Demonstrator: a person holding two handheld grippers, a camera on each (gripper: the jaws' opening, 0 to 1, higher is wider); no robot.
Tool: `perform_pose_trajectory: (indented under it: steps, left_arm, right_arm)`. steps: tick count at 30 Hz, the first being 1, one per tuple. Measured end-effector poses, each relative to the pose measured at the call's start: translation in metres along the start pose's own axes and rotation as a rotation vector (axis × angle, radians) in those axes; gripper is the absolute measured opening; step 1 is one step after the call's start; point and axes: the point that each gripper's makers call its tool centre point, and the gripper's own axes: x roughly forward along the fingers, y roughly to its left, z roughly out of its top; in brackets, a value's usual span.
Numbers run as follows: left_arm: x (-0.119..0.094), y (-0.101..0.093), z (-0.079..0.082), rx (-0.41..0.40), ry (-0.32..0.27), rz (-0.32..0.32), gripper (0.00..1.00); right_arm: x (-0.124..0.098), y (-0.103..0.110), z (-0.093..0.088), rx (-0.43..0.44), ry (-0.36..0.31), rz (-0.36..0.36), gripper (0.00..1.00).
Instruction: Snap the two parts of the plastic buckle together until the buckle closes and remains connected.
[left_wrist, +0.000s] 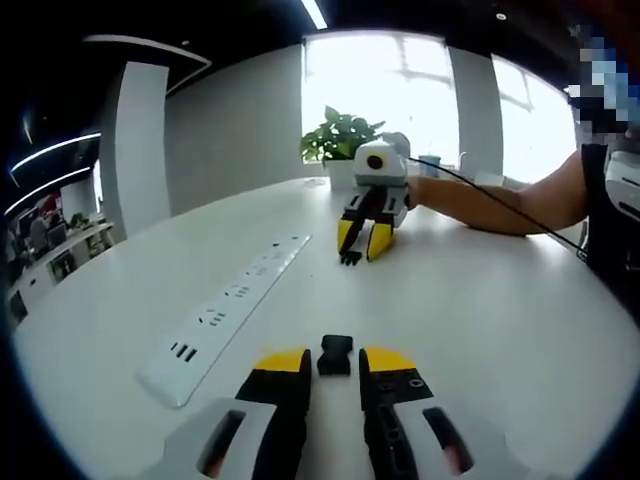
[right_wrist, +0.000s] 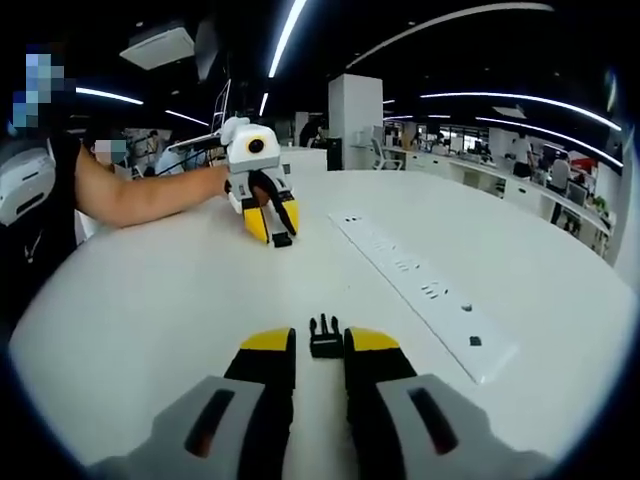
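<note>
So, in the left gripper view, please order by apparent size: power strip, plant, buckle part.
1. power strip, though nearness helps it
2. plant, far away
3. buckle part, smallest although nearest

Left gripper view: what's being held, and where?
Nothing: the black plastic buckle half lies on the white table between the left gripper's open jaws, ungripped.

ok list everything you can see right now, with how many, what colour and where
buckle socket part: one, black, on the table between the left gripper's jaw tips
buckle pronged part: one, black, on the table between the right gripper's jaw tips
power strip: one, white, lying on the table beside the grippers
table: one, white, round
potted plant: one, green, far table edge by the window
left gripper: yellow-tipped, jaws apart
right gripper: yellow-tipped, jaws apart
person's arm: bare, resting on the table
</note>
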Motion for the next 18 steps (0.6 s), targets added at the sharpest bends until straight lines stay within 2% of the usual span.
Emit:
perform_pose_trajectory:
  steps: [18]
  left_arm:
    - [0.0016,0.0006,-0.0002,-0.008,0.001,-0.006,0.19]
  right_arm:
    - [0.0004,-0.0023,-0.0008,0.008,0.005,-0.006,0.19]
